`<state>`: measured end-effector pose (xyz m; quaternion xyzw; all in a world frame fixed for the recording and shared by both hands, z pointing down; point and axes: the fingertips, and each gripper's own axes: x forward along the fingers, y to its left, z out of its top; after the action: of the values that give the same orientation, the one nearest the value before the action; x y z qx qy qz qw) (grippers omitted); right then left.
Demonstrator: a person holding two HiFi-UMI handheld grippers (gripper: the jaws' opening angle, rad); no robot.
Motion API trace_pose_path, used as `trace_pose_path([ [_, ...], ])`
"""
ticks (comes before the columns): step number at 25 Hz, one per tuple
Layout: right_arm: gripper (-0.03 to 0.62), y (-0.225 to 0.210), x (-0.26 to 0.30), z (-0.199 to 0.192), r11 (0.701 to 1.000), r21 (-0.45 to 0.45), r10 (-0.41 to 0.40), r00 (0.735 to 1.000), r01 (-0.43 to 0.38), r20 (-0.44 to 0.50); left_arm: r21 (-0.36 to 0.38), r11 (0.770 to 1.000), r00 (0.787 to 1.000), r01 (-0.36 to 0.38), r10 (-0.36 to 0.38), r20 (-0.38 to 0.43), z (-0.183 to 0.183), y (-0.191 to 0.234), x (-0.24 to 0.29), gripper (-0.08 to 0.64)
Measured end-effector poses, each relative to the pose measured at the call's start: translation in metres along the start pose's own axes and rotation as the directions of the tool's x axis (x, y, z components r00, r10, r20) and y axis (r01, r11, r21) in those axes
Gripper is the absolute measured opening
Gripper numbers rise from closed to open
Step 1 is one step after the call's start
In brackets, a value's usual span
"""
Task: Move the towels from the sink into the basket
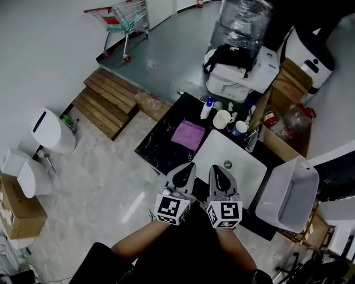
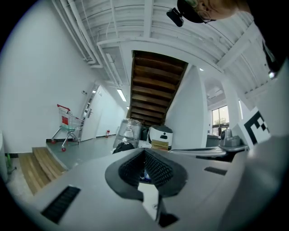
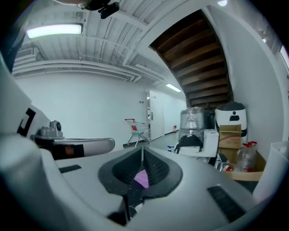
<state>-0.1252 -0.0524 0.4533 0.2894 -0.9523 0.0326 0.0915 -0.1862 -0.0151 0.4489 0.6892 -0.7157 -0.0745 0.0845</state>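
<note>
A purple towel (image 1: 187,134) lies flat on the black counter (image 1: 158,147), just left of the white sink (image 1: 244,177). The sink's basin shows only its drain. A white basket (image 1: 288,194) stands tilted at the sink's right. My left gripper (image 1: 189,165) and right gripper (image 1: 216,168) hover side by side at the counter's near edge, both shut and holding nothing. In the left gripper view the jaws (image 2: 144,151) meet at their tips. In the right gripper view the gripper (image 3: 142,149) is shut too, and the purple towel (image 3: 141,179) shows beyond the jaws.
Bottles and a white cup (image 1: 222,118) crowd the counter's back edge. A wrapped water jug (image 1: 244,19) and a black bag (image 1: 227,58) sit behind. Cardboard boxes (image 1: 285,133) stand at the right, wooden steps (image 1: 108,100) and a shopping cart (image 1: 125,16) at the left.
</note>
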Motion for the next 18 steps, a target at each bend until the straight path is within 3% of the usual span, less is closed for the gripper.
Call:
trace_pose_path([
  [6,0.028,0.028,0.042,0.001,0.995,0.013,0.098,0.995,-0.098,-0.019,-0.004,0.996,0.996,-0.085,0.085,0.007,0.003,0.048,-0.005,0.009],
  [9,0.025,0.036,0.060,-0.001,0.987,0.019,0.159,0.987,-0.158,-0.035,-0.021,0.997,0.997,-0.079,0.079,-0.006,0.003,0.062,0.004,0.009],
  [14,0.023,0.037,0.084,0.002,0.982,0.005,0.189,0.981,-0.189,-0.050,-0.001,0.995,0.995,-0.099,0.099,-0.021,0.009,0.083,0.026,0.009],
  [18,0.023,0.033,0.107,-0.007,0.976,0.028,0.219,0.974,-0.218,-0.061,0.029,0.998,0.998,-0.061,0.062,-0.025,0.006,0.091,0.051,0.009],
])
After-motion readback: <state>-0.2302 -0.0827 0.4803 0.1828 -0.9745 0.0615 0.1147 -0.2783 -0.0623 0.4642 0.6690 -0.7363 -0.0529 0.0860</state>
